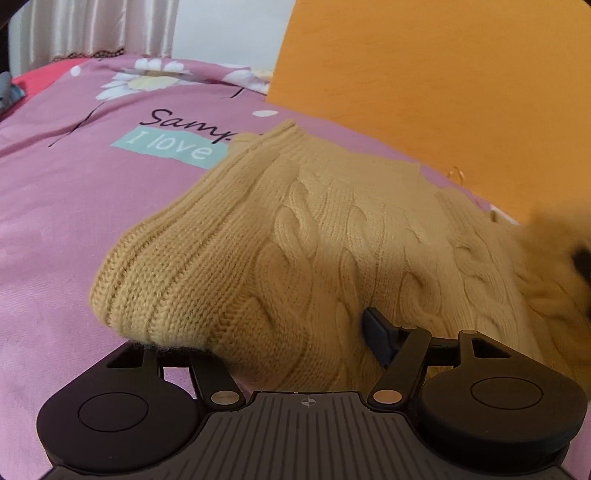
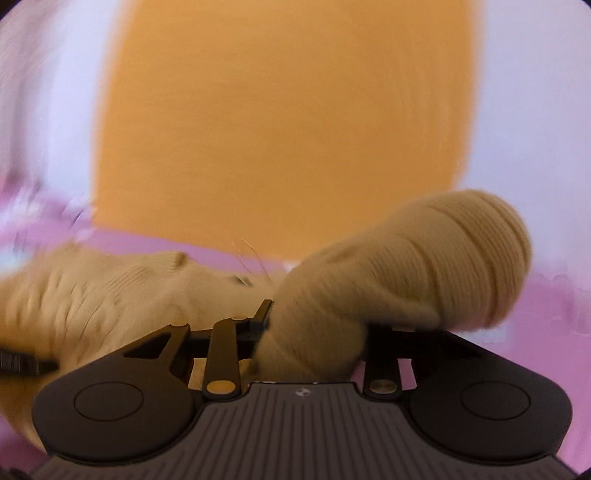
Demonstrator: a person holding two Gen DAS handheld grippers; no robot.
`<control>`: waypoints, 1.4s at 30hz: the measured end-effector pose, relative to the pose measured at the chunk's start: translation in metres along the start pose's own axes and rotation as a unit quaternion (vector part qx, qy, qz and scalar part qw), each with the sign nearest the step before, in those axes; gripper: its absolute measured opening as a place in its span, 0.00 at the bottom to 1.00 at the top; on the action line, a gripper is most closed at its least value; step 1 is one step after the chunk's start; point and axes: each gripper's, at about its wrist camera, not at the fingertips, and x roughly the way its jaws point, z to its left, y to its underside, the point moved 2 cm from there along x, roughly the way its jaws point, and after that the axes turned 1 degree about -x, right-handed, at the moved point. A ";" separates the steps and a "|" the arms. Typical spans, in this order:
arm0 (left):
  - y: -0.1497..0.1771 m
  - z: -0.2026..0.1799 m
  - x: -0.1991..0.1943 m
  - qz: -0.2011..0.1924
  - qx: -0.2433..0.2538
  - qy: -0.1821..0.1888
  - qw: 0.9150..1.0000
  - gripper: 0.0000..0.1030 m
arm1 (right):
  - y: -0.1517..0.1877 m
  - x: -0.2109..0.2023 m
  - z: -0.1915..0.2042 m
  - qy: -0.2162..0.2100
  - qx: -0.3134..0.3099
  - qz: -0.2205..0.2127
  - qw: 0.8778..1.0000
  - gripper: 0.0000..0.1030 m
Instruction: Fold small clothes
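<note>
A small tan cable-knit sweater (image 1: 332,236) lies on a pink bedsheet (image 1: 74,206). My left gripper (image 1: 295,343) is shut on the sweater's ribbed hem, which drapes over its fingers; one dark fingertip (image 1: 376,328) pokes out of the knit. In the blurred right wrist view, my right gripper (image 2: 314,332) is shut on a ribbed part of the sweater (image 2: 424,266) that bulges up over its fingers. The rest of the sweater (image 2: 92,288) trails to the left. The right gripper shows dimly at the far right edge of the left wrist view (image 1: 581,266).
An orange wooden headboard (image 1: 443,74) stands behind the bed, also in the right wrist view (image 2: 277,129). The sheet has daisy prints and a printed text patch (image 1: 173,147). A curtain (image 1: 110,26) hangs at the back left.
</note>
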 end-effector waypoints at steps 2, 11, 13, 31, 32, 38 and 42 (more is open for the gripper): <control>0.000 0.006 -0.003 0.004 -0.006 0.024 1.000 1.00 | -0.008 -0.008 0.036 -0.012 -0.118 -0.051 0.992 0.34; 0.005 0.065 -0.013 0.033 -0.060 0.144 0.987 1.00 | 0.013 -0.034 0.133 -0.104 -0.404 -0.179 0.891 0.32; 0.007 0.075 -0.017 0.042 -0.078 0.162 0.983 1.00 | 0.020 -0.034 0.141 -0.110 -0.432 -0.184 0.876 0.31; -0.046 0.124 -0.110 -0.069 -0.033 0.037 0.996 1.00 | 0.022 -0.055 0.165 -0.127 -0.387 -0.189 0.894 0.29; -0.054 0.118 -0.107 -0.073 -0.023 0.032 0.997 1.00 | 0.026 -0.056 0.166 -0.128 -0.393 -0.189 0.891 0.29; -0.101 0.046 -0.055 -0.038 0.054 0.026 0.997 1.00 | 0.028 -0.051 0.176 -0.107 -0.398 -0.180 0.893 0.29; -0.106 0.017 -0.009 0.005 0.099 -0.017 0.995 1.00 | 0.023 -0.053 0.177 -0.101 -0.389 -0.172 0.899 0.30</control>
